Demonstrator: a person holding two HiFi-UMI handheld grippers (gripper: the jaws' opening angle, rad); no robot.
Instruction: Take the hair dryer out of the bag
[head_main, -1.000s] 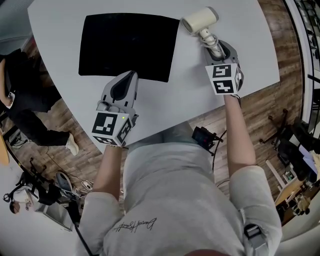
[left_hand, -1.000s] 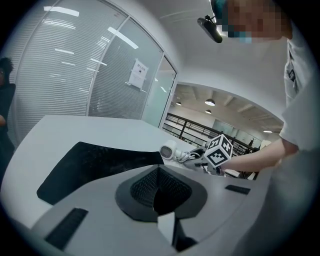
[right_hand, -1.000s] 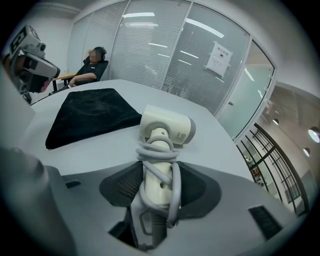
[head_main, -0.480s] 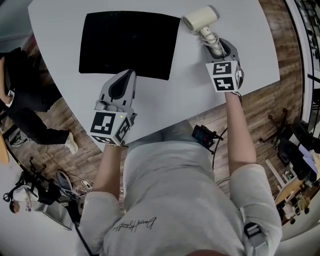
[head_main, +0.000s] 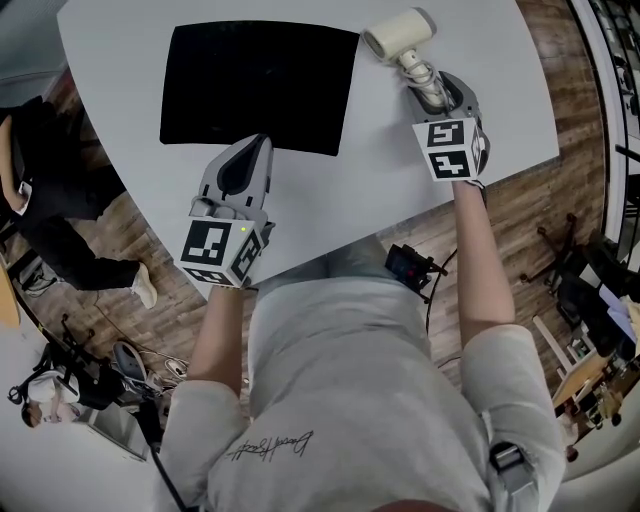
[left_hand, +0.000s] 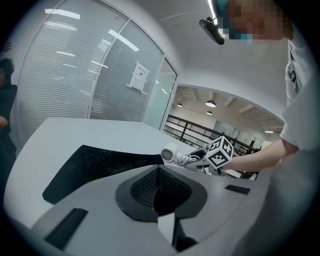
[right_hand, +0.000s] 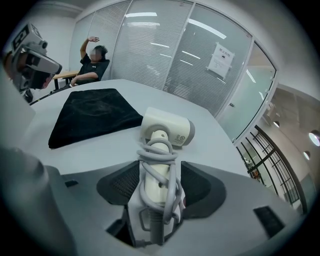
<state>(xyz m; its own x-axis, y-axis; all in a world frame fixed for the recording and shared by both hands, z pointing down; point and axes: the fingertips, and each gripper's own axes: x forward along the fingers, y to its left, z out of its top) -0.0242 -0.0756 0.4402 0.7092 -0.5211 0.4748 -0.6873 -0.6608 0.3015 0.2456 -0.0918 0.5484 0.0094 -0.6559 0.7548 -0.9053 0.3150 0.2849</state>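
A cream hair dryer (head_main: 400, 37) lies on the white table (head_main: 330, 200), its cord wound round the handle (right_hand: 159, 170). My right gripper (head_main: 428, 88) has that handle between its jaws, which are opening; the pads stand just off the cord. The flat black bag (head_main: 260, 85) lies to the left of the dryer, apart from it. My left gripper (head_main: 250, 150) is shut, its tips at the bag's near edge, with nothing visibly between them. In the left gripper view the bag (left_hand: 95, 165) stretches beyond the jaws and the dryer (left_hand: 170, 154) shows further right.
A person in black (head_main: 40, 200) sits by the table's left side, also in the right gripper view as a seated person (right_hand: 92, 65). Glass partition walls (right_hand: 165, 45) stand behind the table. The table's near edge runs just under both grippers.
The right gripper's jaws have spread a little round the dryer's handle. Neither hand, the dryer nor the bag has moved.
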